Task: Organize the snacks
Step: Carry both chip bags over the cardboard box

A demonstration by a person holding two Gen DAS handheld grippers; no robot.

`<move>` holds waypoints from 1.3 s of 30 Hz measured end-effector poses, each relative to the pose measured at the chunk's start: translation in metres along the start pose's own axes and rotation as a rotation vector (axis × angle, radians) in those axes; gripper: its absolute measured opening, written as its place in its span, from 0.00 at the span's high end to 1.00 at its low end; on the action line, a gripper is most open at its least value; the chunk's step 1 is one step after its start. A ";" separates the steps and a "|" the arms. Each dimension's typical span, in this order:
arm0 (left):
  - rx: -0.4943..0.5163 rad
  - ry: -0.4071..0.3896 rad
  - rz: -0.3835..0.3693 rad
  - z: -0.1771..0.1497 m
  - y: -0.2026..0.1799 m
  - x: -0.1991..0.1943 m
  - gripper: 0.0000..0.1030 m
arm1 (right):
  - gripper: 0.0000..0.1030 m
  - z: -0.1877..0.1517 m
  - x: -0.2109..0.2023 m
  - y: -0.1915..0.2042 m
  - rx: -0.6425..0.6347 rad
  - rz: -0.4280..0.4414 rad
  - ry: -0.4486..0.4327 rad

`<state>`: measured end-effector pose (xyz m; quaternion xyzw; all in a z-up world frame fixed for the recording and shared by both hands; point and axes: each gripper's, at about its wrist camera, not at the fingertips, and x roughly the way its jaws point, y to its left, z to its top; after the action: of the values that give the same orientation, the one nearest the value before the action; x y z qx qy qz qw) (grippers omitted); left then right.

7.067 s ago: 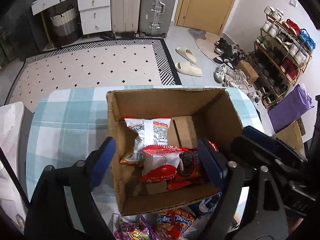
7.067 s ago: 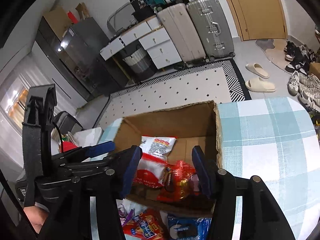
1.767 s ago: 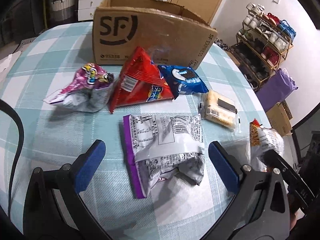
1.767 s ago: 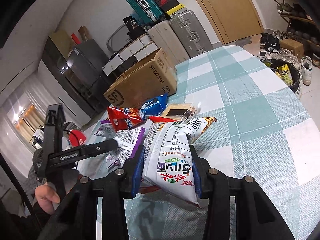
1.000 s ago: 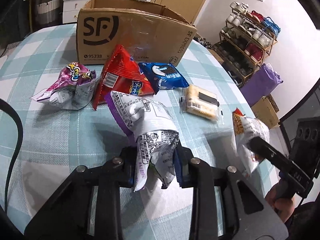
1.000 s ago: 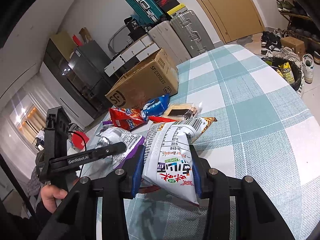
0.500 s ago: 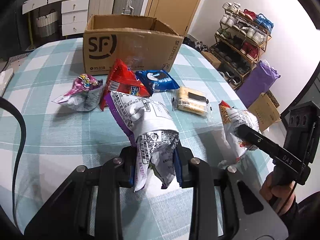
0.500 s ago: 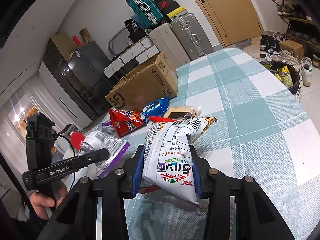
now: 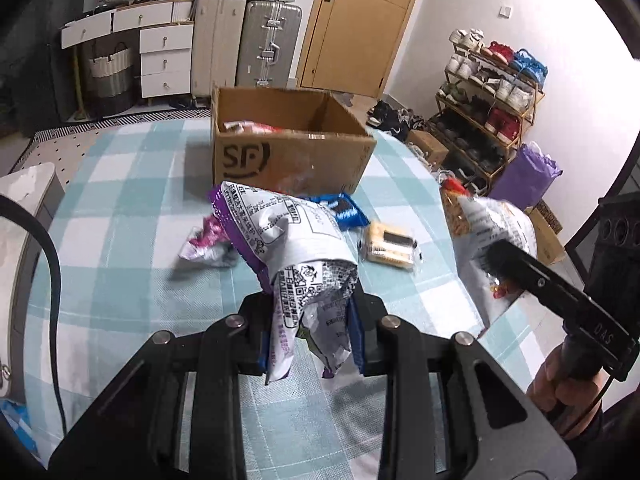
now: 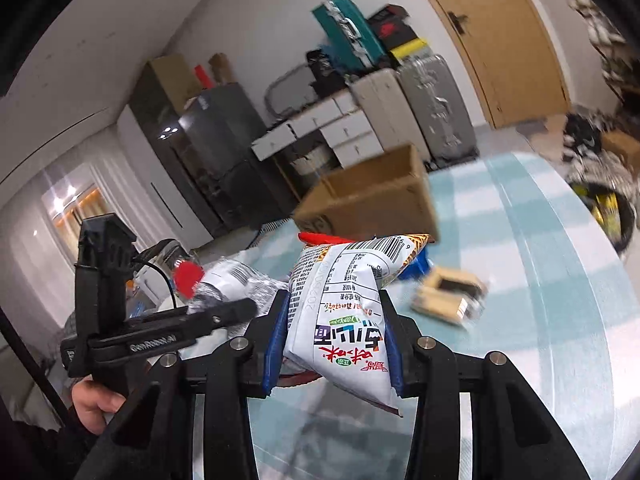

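Checked cloth covered the table (image 9: 132, 216), where the cardboard box (image 9: 296, 152) stood open with packets inside. Nearer, the left gripper (image 9: 310, 328) pinched a purple-edged snack bag (image 9: 288, 240) above the loose snacks, and the right gripper (image 10: 332, 344) clamped a white chip bag (image 10: 344, 308).

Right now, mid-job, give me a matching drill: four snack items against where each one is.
Things:
1. purple-edged silver bag
2. white bag with orange top
3. blue cookie pack
4. clear-wrapped biscuit pack

Places:
A. on the tablecloth, just in front of the cardboard box
B. clamped in the right gripper
C. on the tablecloth, right of the blue pack
D. clamped in the left gripper

Pairs: 1-D, 2-B, 3-A, 4-C
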<state>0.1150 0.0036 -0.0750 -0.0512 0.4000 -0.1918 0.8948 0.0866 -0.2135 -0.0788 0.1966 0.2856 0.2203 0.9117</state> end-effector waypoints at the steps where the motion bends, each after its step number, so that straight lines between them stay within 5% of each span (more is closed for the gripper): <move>1: 0.000 -0.007 -0.003 0.003 0.001 -0.006 0.75 | 0.60 0.004 0.000 0.005 -0.007 0.002 -0.006; 21: 0.084 -0.101 0.054 0.074 -0.006 -0.112 0.74 | 0.60 0.098 -0.020 0.060 -0.031 0.047 -0.107; 31: 0.117 -0.160 0.117 0.136 -0.018 -0.145 0.74 | 0.60 0.154 -0.008 0.088 -0.102 0.038 -0.081; 39: 0.058 -0.140 0.068 0.198 -0.016 -0.141 0.74 | 0.60 0.201 0.011 0.095 -0.124 0.029 -0.081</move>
<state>0.1701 0.0310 0.1604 -0.0249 0.3324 -0.1685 0.9276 0.1896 -0.1762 0.1151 0.1527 0.2316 0.2428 0.9296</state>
